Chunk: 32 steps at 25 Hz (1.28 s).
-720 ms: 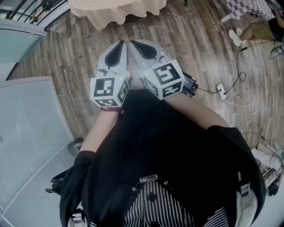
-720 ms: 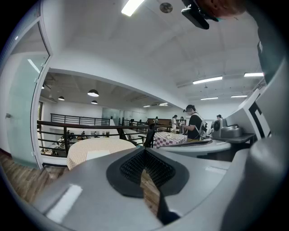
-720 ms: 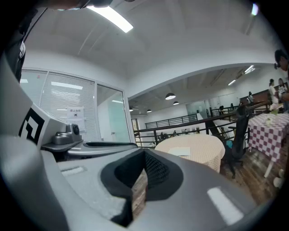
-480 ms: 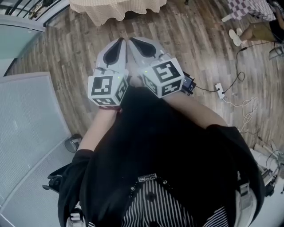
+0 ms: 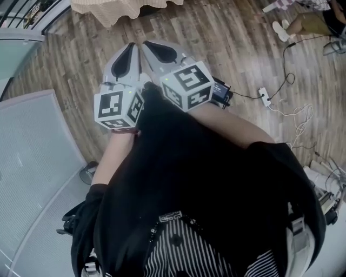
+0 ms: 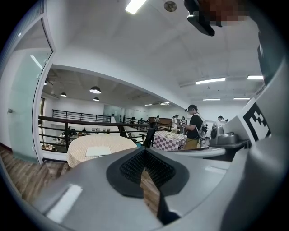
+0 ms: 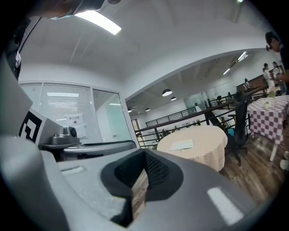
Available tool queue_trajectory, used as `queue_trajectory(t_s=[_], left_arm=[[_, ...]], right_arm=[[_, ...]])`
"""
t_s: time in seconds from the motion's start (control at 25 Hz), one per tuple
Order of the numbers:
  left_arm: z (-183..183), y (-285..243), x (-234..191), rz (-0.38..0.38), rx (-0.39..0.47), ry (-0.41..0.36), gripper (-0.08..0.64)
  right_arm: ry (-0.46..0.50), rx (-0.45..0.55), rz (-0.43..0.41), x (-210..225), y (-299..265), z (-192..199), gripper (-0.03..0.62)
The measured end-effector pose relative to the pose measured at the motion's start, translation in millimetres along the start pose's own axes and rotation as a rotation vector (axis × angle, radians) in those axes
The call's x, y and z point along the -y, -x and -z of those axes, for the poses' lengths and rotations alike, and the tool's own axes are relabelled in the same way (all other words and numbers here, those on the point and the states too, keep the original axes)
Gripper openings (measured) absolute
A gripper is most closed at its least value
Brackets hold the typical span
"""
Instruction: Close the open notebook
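The notebook (image 6: 98, 151) lies as a pale flat sheet on a round table with a beige cloth (image 6: 97, 144), some way ahead of me. The right gripper view shows the same notebook (image 7: 182, 145) on the same table (image 7: 198, 140). Only the table's cloth edge (image 5: 108, 11) appears at the top of the head view, and the notebook is out of sight there. My left gripper (image 5: 128, 47) and right gripper (image 5: 145, 44) are held side by side near my chest above the wooden floor. Both have their jaws shut with nothing between them, as seen at the left gripper (image 6: 145, 155) and the right gripper (image 7: 145, 155).
A grey ribbed panel and glass partition (image 5: 32, 162) stand at the left. Cables and a power strip (image 5: 265, 96) lie on the floor to the right. A black railing (image 6: 76, 121) runs behind the round table. A checked-cloth table (image 6: 169, 139), a dark chair (image 7: 239, 122) and a standing person (image 6: 195, 128) are nearby.
In the head view both grippers sit a little further left and higher than before, still side by side and shut. The round table's edge has slid toward the top of the picture.
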<state>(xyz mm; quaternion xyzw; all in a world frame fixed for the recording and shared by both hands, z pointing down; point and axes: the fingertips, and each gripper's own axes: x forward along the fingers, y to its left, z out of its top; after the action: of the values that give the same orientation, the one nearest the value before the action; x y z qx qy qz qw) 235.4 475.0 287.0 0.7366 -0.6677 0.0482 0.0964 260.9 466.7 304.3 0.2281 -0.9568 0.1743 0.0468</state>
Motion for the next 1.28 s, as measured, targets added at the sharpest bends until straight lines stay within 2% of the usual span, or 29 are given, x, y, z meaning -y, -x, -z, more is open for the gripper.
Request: queue_trajectory(t_s=[0.28, 0.44, 0.56, 0.96, 1.28], left_arm=[[-3, -12, 4, 0.034, -0.003, 0.006, 0.003], [-10, -19, 3, 0.058, 0.000, 0.085, 0.003], [-14, -26, -1, 0.060, 0.012, 0.059, 0.003], [-14, -83, -31, 0.140, -0.004, 0.082, 0.003], [-26, -132, -81, 0.193, -0.009, 0.117, 0.003]], right_arm=[[0.018, 0.002, 0.016, 7, -2, -8, 0.002], [0.033, -0.001, 0.023, 11, -3, -10, 0.002], [0.043, 0.004, 0.032, 12, -7, -13, 0.002], [0.045, 0.032, 0.103, 51, -51, -31, 0.002], [0.061, 0.055, 0.143, 68, -110, -55, 0.002]])
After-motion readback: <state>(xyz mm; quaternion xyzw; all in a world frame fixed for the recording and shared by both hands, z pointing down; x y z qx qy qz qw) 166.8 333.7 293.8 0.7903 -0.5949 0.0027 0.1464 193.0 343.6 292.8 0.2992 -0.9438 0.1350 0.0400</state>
